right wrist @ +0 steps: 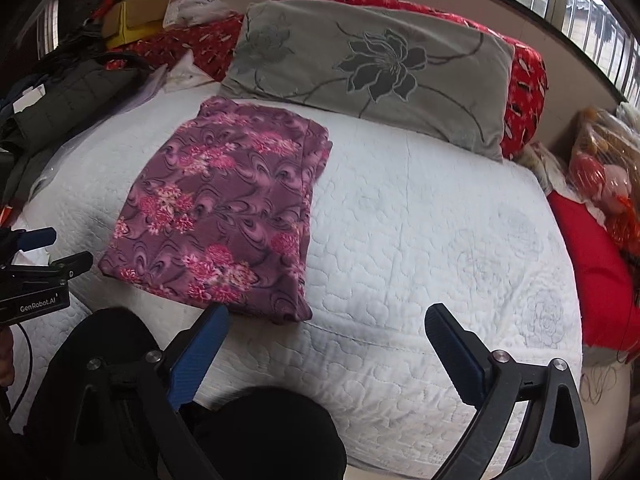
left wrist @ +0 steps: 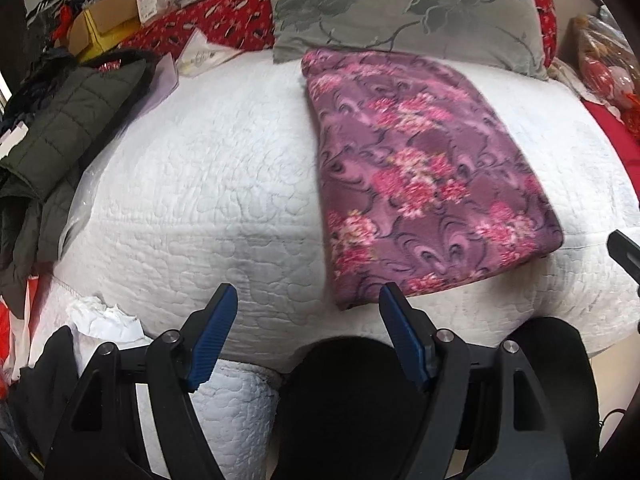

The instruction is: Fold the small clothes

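Both tools, left (left wrist: 308,300) and right (right wrist: 326,320), hang spread and empty at the bed's (right wrist: 400,240) near edge; the purple floral garment (right wrist: 224,208) lies folded ahead between them, long axis running away toward the grey pillow (right wrist: 360,64), right tool nearer.

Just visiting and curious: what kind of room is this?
Most likely a home bedroom: a bed under a white quilt, a grey flowered pillow at its head, and a folded purple floral garment lying on it.

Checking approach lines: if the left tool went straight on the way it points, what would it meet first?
Probably the white quilt: bare quilting fills the gap between the open left tool's fingers. The folded purple floral garment lies just right of that line, though depth is unclear.
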### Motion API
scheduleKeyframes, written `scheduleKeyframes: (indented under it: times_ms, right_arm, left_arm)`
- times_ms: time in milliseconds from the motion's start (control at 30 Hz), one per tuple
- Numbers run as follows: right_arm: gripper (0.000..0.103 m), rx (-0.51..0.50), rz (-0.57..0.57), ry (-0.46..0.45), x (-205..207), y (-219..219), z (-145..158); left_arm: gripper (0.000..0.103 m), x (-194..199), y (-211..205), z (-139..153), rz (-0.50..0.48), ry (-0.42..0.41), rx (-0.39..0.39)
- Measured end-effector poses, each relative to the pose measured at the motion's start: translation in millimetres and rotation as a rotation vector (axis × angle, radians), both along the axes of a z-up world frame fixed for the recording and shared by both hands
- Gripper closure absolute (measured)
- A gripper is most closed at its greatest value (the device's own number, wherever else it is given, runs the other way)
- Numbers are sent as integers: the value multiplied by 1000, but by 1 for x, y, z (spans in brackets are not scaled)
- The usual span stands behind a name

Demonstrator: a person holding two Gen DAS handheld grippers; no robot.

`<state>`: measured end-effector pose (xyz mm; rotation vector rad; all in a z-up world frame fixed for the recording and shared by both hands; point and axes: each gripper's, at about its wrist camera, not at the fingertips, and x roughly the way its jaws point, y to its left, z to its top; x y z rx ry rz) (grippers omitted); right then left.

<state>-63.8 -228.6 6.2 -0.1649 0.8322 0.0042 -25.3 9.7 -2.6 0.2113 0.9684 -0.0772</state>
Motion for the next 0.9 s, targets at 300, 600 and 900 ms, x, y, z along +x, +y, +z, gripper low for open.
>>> scheduleKeyframes:
  times_ms: [300, 600, 900]
  right_arm:
    - [2, 12, -28, -29, -4, -8, 7]
    - [2, 39, -54, -51, -9, -17, 11]
    - [2, 79, -66, -60, -13, -27, 13]
  left_arm:
    - [30, -8, -13, 14, -26, -54, -22]
    - [30, -14, -26, 23, -47, -61, -60]
    - [30, -17, -28, 28, -48, -71, -79]
